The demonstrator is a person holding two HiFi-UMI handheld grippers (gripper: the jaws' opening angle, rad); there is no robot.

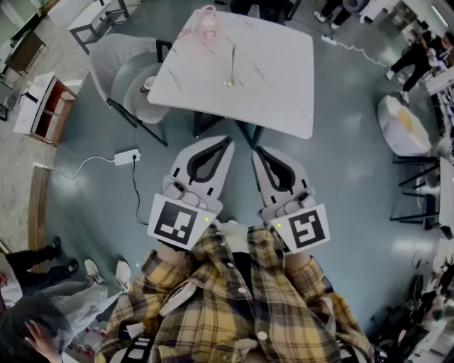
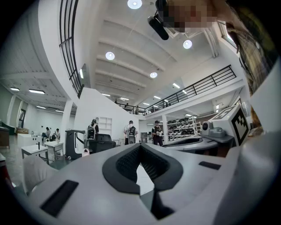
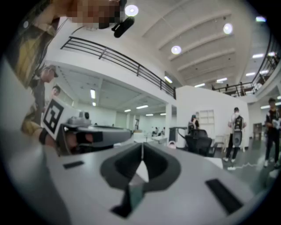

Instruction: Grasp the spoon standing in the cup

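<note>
Frankly, whether a cup holds the spoon (image 1: 231, 66) is too small to tell; its long axis points away from the person. Jaws of left gripper (image 1: 228, 140) and right gripper (image 1: 256, 150) closed, empty.

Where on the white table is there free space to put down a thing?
The whole right half of the table, right of the spoon, is bare; so is the near-left corner. Only the far-left corner, with the pink cup, is occupied.
</note>
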